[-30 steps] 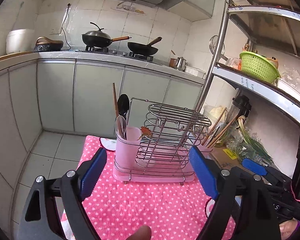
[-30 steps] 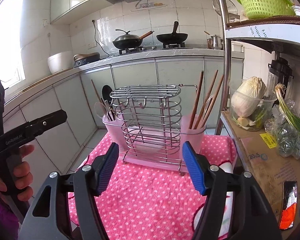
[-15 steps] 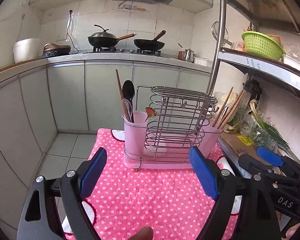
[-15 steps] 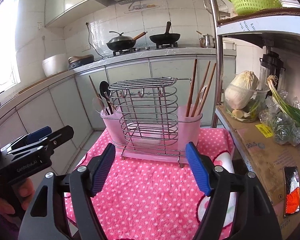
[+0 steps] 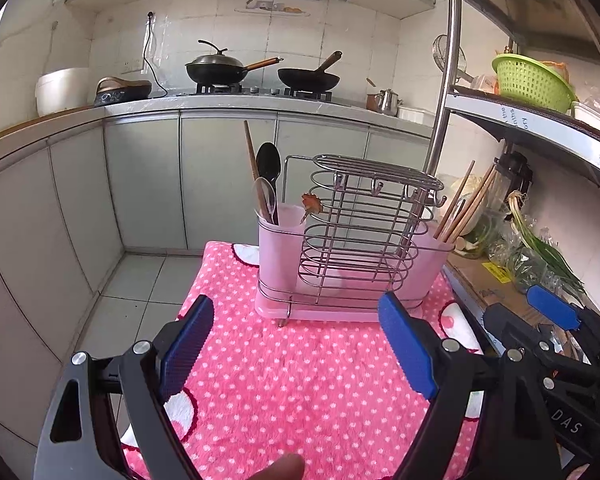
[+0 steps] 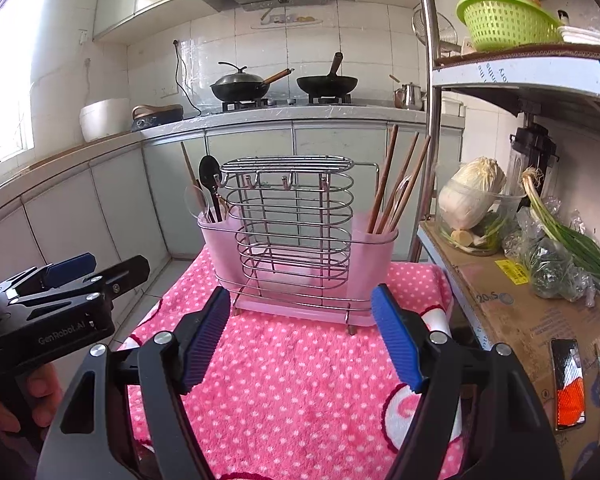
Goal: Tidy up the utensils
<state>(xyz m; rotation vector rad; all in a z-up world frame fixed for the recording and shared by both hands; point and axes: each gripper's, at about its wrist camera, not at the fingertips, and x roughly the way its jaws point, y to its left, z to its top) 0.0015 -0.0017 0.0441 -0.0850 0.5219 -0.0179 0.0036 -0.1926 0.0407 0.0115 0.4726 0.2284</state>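
Observation:
A wire utensil rack (image 5: 360,236) (image 6: 292,232) with two pink cups stands on a pink dotted towel (image 5: 300,368) (image 6: 292,376). The left cup (image 5: 280,240) (image 6: 218,244) holds spoons and a black ladle (image 5: 269,168) (image 6: 210,172). The right cup (image 5: 428,256) (image 6: 374,252) holds wooden chopsticks (image 5: 462,208) (image 6: 396,188). My left gripper (image 5: 296,344) is open and empty, short of the rack. My right gripper (image 6: 300,328) is open and empty, also short of the rack. The left gripper also shows at the left edge of the right wrist view (image 6: 72,276).
A metal shelf post (image 6: 428,100) stands right of the rack. A cardboard box (image 6: 520,320) carries a cabbage bowl (image 6: 472,204) and green onions (image 6: 560,236). A green basket (image 6: 504,20) sits on the shelf above. Counter with woks (image 6: 284,84) lies behind.
Both grippers have shifted a little and the rack now sits nearer the centre of each view. Both stay open and empty.

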